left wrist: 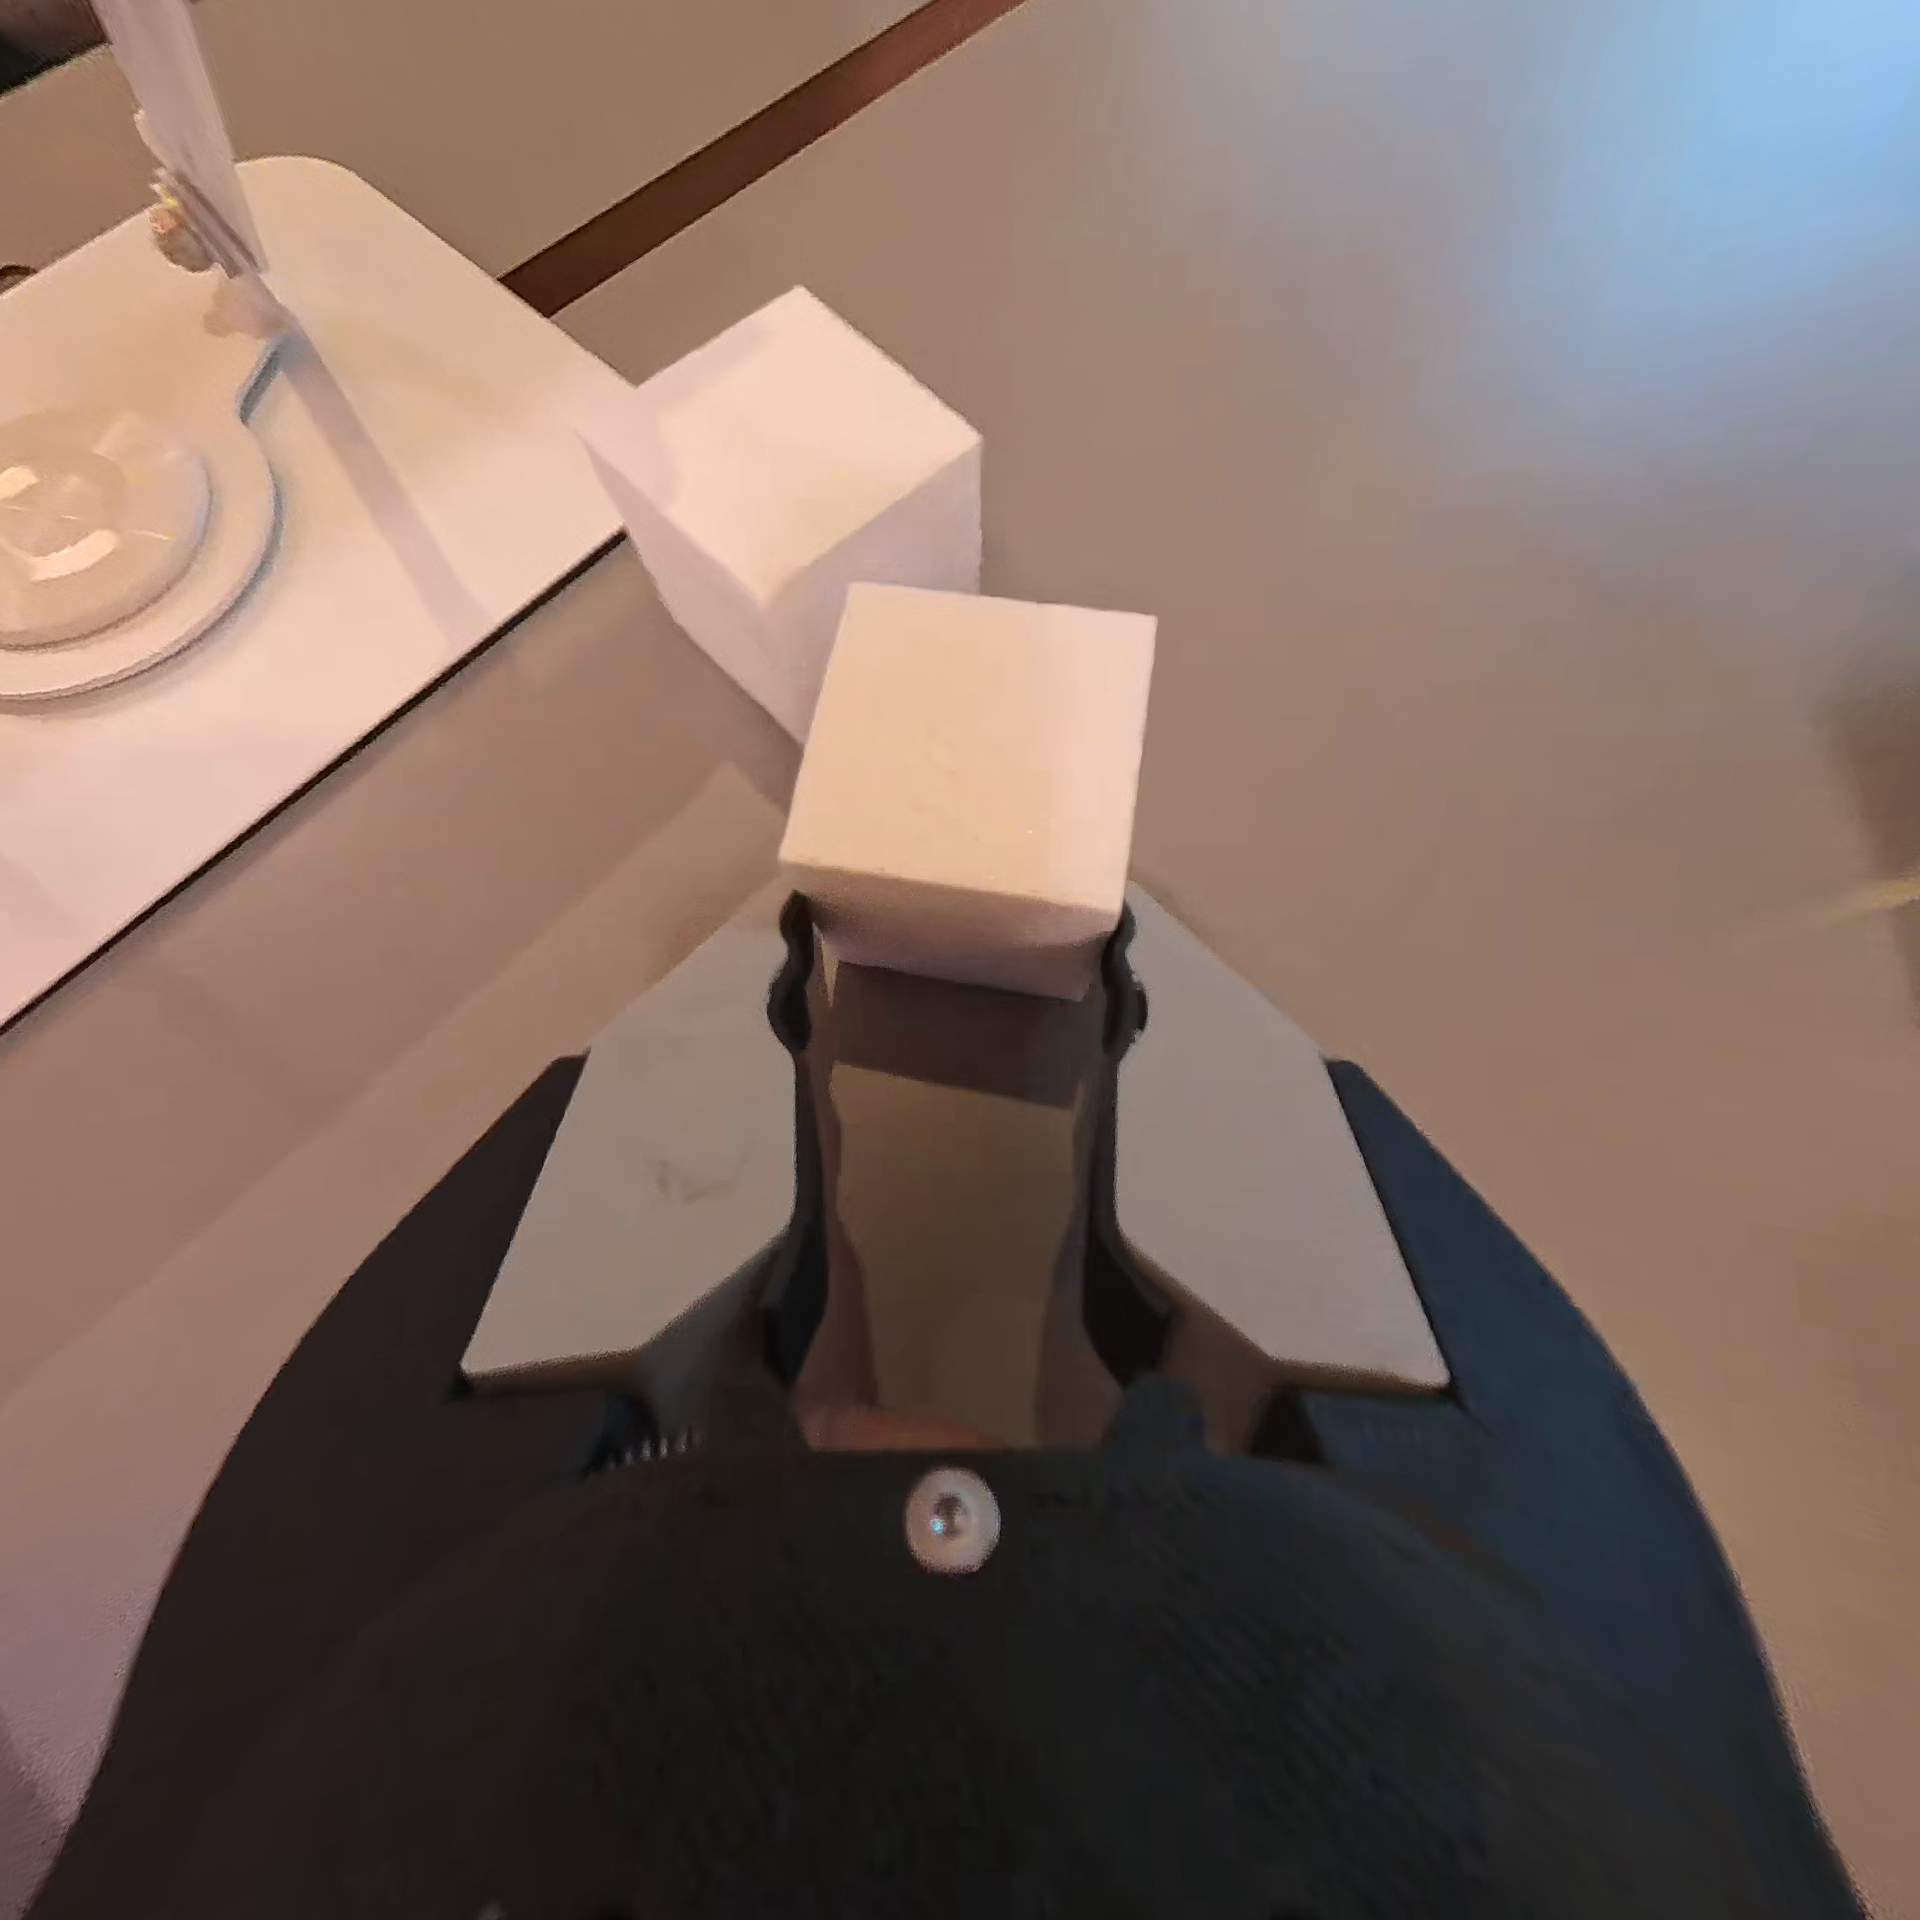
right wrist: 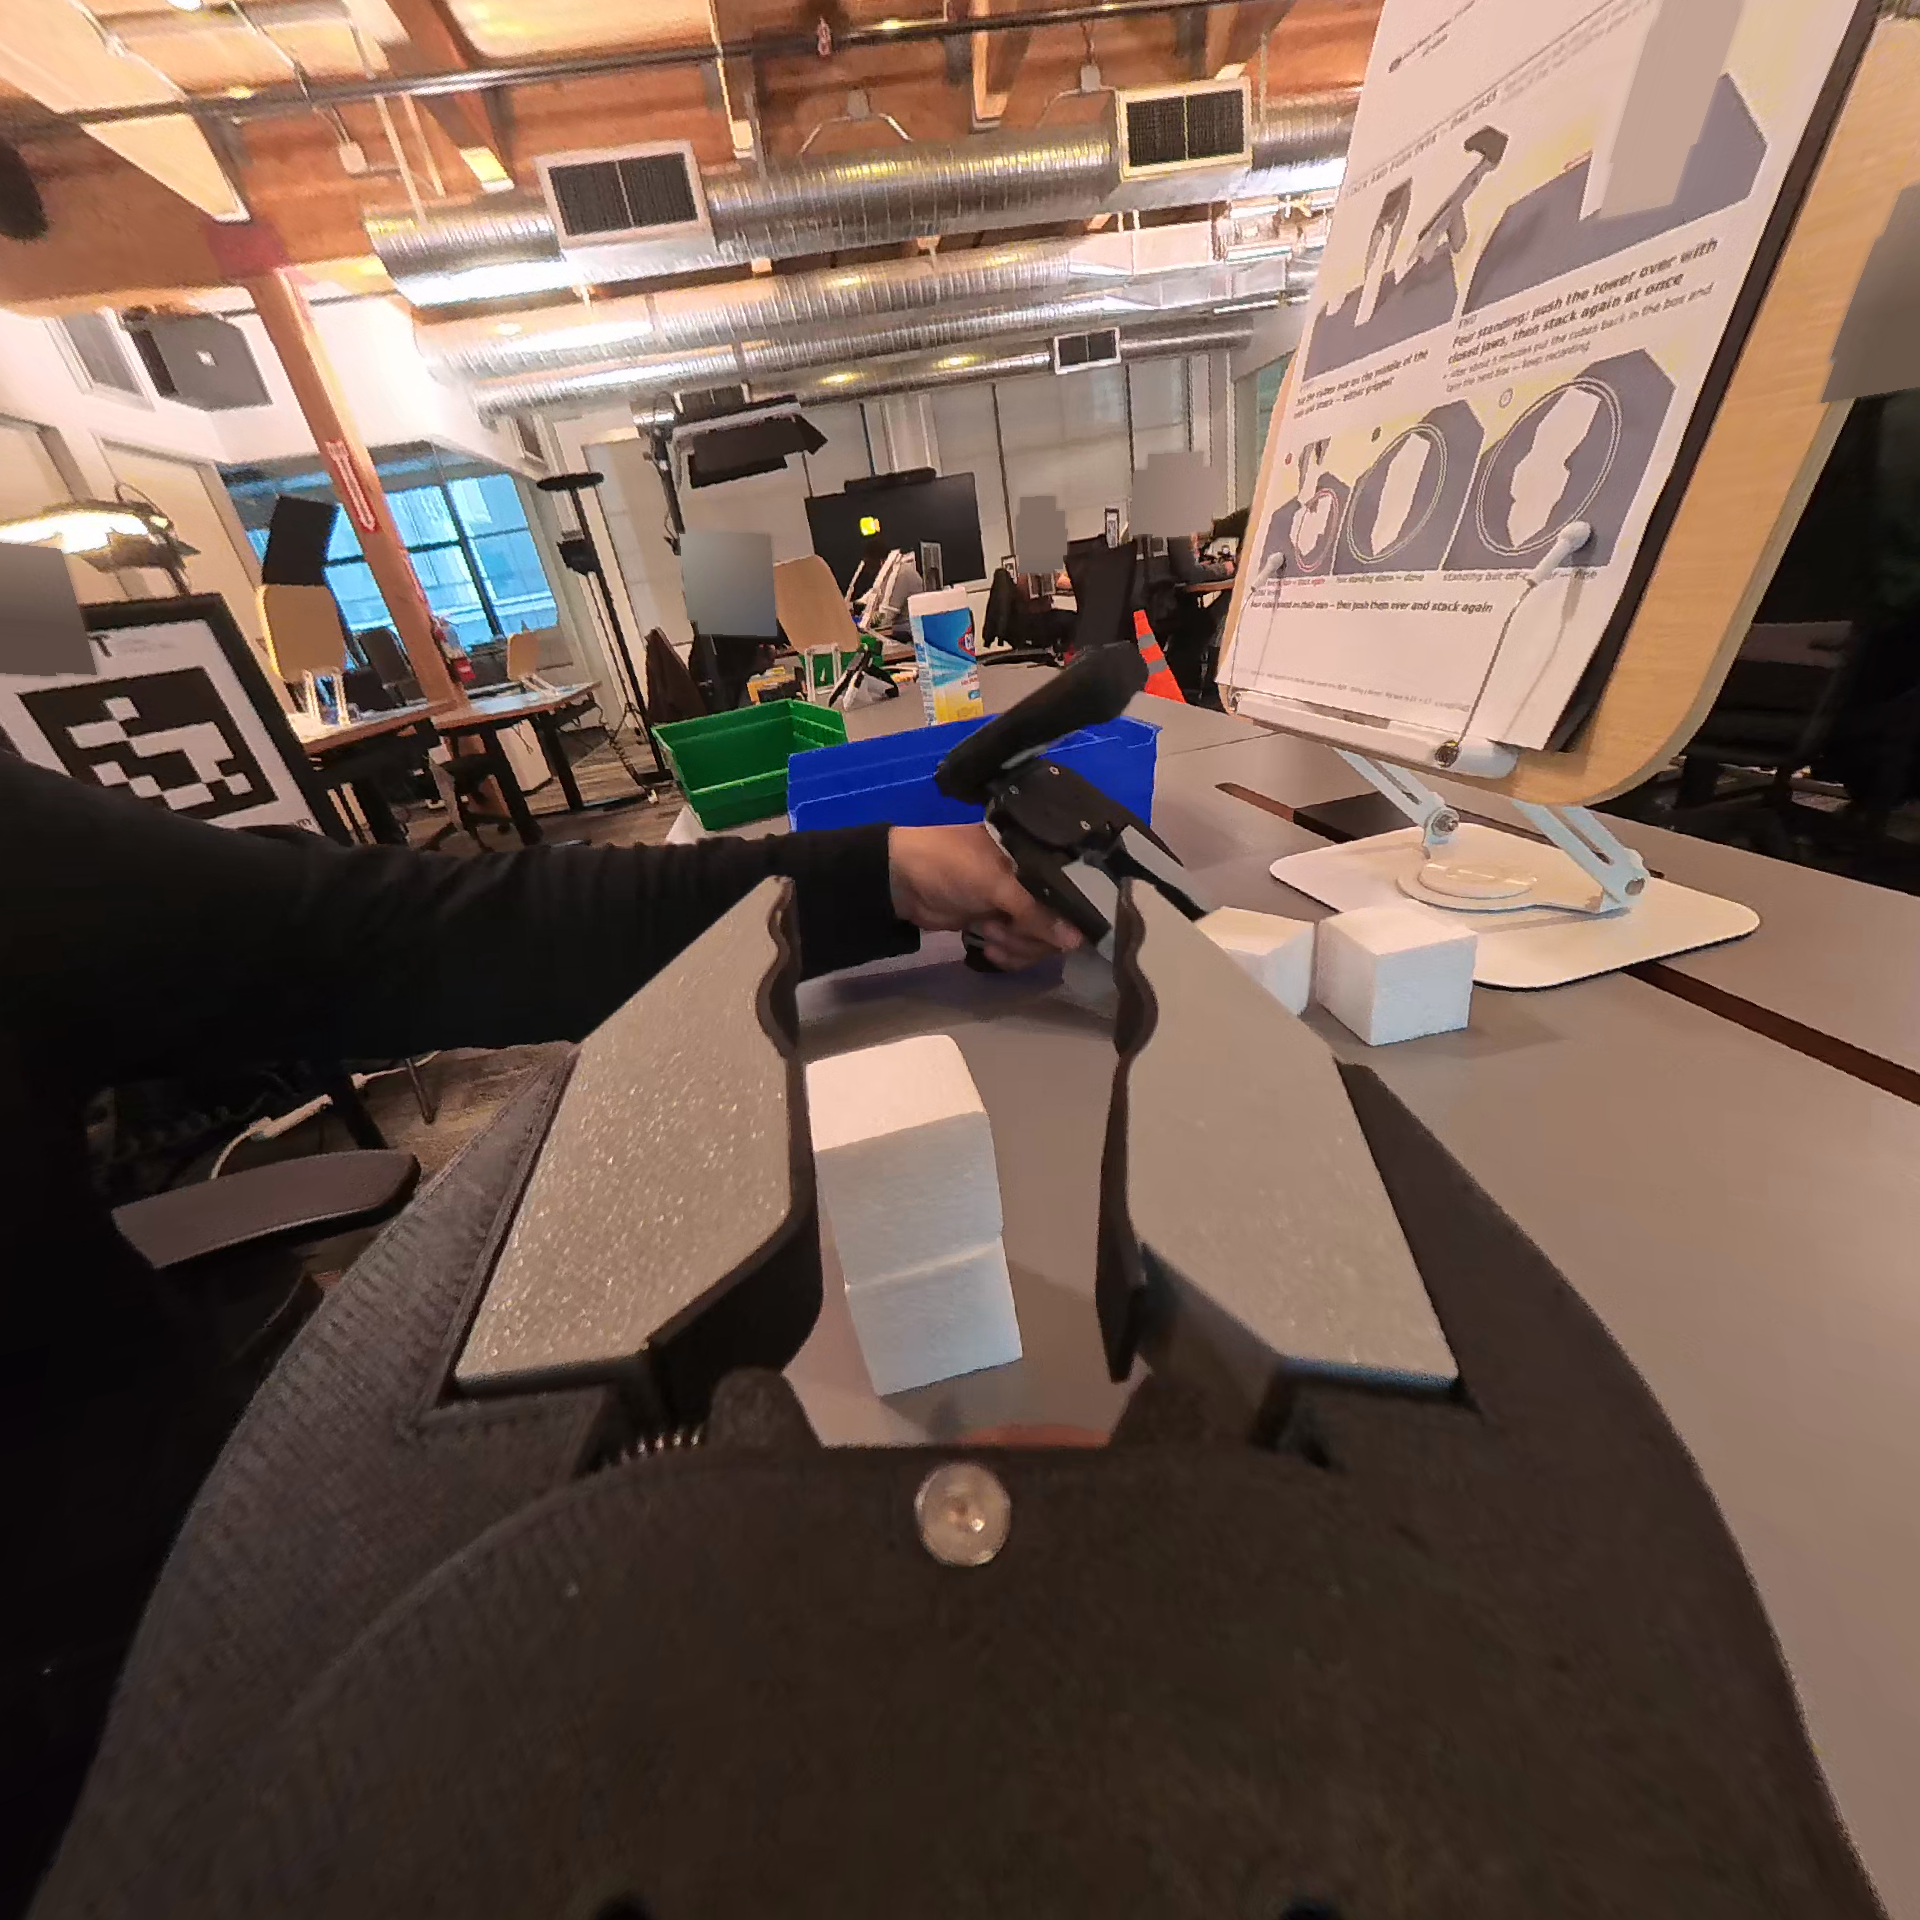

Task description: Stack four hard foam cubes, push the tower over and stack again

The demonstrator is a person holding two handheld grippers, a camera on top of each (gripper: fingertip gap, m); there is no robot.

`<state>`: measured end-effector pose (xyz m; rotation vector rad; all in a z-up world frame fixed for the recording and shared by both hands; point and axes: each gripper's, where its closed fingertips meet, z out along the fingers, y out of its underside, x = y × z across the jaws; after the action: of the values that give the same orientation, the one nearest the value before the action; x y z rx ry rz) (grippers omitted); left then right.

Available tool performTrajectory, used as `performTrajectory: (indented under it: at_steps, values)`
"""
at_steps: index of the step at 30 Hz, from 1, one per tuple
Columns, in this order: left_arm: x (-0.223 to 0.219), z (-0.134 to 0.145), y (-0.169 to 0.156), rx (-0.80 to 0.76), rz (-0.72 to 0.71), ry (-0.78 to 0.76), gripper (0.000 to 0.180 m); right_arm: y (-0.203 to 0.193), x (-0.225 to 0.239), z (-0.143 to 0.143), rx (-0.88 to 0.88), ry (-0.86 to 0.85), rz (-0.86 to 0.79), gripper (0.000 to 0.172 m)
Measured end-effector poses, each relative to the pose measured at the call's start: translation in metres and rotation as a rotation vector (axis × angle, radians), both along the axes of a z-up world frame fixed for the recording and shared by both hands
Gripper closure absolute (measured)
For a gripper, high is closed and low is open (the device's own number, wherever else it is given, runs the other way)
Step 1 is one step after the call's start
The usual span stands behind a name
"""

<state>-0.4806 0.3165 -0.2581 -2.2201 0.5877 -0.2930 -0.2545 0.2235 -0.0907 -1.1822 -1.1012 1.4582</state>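
1. The foam cubes [right wrist: 1392,966] look white, matt and finely grainy.
2. The table [right wrist: 1662,1195] is smooth, matt grey.
3. The right tool [right wrist: 961,966] has speckled grey finger plates on a ribbed black plastic body.
4. The blue bin [right wrist: 873,779] and green bin [right wrist: 738,758] are glossy plastic.
5. The stand's board [right wrist: 1756,499] is pale wood holding paper.

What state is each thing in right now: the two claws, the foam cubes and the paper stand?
Left claw: shut on the held cube, pads pressing both its sides.
Held cube: clamped at the fingertips.
Right claw: open, straddling the stack, with a gap on one side.
Stack: two cubes, upright.
Loose cube: resting alone near the stand.
Stand: board tilted back, sheet on it.
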Motion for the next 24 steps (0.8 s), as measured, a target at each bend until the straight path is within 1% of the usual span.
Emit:
performTrajectory:
  at_steps: [1,3,6,9,11,14,16,18,20,24]
  values:
    - [0.003,0.006,-0.004,-0.004,-0.020,-0.027,0.127,0.000,0.001,0.000,0.007,-0.005,-0.005,0.114]
    - [0.008,0.026,-0.012,0.025,-0.057,-0.058,0.126,0.000,0.002,0.002,0.015,-0.007,-0.013,0.116]
    - [0.026,0.073,-0.033,0.072,-0.160,-0.131,0.126,0.000,0.004,0.005,0.009,0.010,-0.011,0.117]
    - [0.068,0.118,-0.064,0.118,-0.306,-0.177,0.126,0.003,0.005,0.003,-0.003,0.006,-0.012,0.117]
    - [0.103,0.134,-0.089,0.147,-0.431,-0.137,0.126,0.006,0.005,0.000,-0.012,0.000,-0.015,0.117]
    - [0.150,0.140,-0.121,0.215,-0.612,-0.025,0.126,0.008,0.004,-0.005,-0.026,-0.017,-0.007,0.117]
    - [0.171,0.138,-0.133,0.237,-0.687,0.004,0.126,0.010,0.004,-0.007,-0.025,-0.021,-0.015,0.117]
    - [0.182,0.132,-0.134,0.202,-0.695,0.003,0.126,0.012,0.005,-0.009,-0.026,-0.023,-0.026,0.117]
    - [0.183,0.124,-0.129,0.183,-0.658,0.033,0.126,0.014,0.006,-0.008,-0.034,-0.018,-0.030,0.117]
    - [0.181,0.114,-0.127,0.142,-0.605,0.046,0.126,0.012,0.009,-0.002,-0.024,-0.004,-0.030,0.117]
